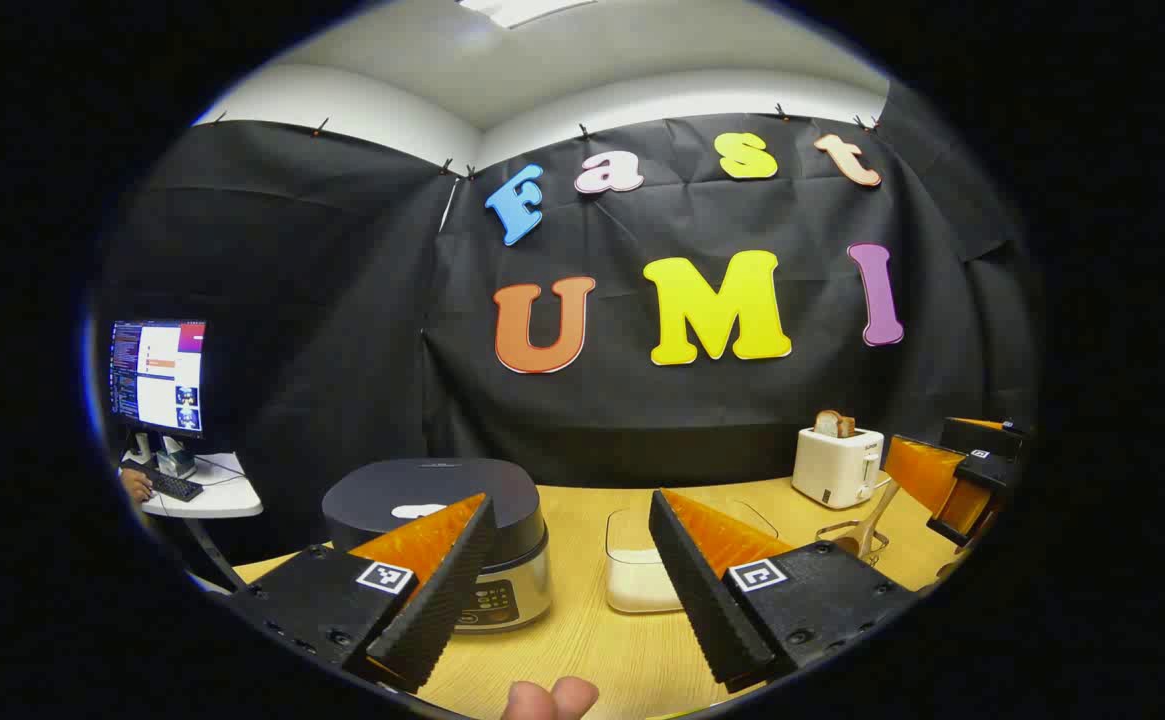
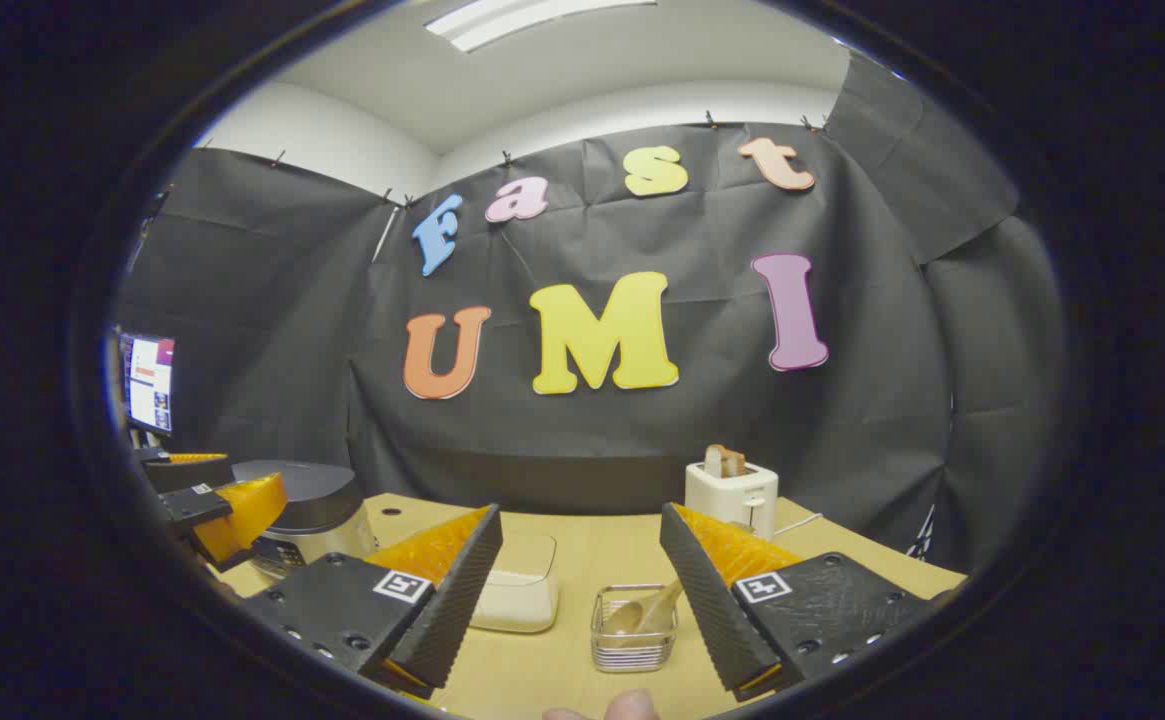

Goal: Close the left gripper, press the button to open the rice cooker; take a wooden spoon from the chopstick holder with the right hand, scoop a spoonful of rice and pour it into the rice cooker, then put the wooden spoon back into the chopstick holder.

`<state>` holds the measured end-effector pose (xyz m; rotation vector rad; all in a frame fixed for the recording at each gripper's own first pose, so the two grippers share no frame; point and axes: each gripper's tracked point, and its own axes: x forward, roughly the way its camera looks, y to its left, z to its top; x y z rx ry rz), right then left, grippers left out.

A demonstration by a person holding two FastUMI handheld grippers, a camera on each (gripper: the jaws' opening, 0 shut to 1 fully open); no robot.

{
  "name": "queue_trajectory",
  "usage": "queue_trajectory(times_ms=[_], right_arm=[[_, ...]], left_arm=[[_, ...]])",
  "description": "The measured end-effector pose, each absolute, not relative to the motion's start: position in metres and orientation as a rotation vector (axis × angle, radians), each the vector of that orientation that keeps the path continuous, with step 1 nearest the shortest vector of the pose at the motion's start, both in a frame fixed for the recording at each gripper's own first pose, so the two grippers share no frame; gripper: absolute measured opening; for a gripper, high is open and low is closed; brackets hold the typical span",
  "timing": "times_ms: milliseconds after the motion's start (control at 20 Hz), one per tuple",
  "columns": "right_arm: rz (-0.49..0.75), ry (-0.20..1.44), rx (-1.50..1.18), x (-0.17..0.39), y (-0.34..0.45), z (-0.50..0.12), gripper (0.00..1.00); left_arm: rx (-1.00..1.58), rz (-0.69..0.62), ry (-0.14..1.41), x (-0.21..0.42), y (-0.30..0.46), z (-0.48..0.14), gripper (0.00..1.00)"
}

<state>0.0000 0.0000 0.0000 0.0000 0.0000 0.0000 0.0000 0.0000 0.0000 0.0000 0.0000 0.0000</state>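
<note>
The dark rice cooker (image 1: 442, 520) with a silver base stands lid-down on the wooden table, partly behind my left gripper's near finger. My left gripper (image 1: 572, 520) is open above the table, short of the cooker and the clear rice container (image 1: 642, 575). In the right gripper view my right gripper (image 2: 582, 535) is open, with the wire chopstick holder (image 2: 632, 630) between and beyond its fingers. The wooden spoon (image 2: 647, 612) lies tilted in that holder. The rice container (image 2: 517, 590) sits left of it, and the rice cooker (image 2: 307, 515) farther left beside the other gripper (image 2: 217, 500).
A white toaster (image 1: 837, 465) with bread stands at the back right of the table (image 1: 592, 640). A monitor (image 1: 157, 375) and keyboard sit on a small white desk at far left, with a hand on it. Black cloth walls the back.
</note>
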Motion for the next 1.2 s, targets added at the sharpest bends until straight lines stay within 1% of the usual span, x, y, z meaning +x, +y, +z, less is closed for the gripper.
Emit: queue_trajectory(times_ms=[800, 1200], right_arm=[[0.009, -0.04, -0.033, -0.008, 0.006, 0.012, 0.94], [0.029, -0.028, -0.023, -0.007, 0.004, 0.006, 0.94]], left_arm=[[0.009, 0.036, 0.007, -0.005, 0.006, 0.002, 0.98], [0.017, 0.071, 0.038, -0.005, 0.007, -0.004, 0.98]])
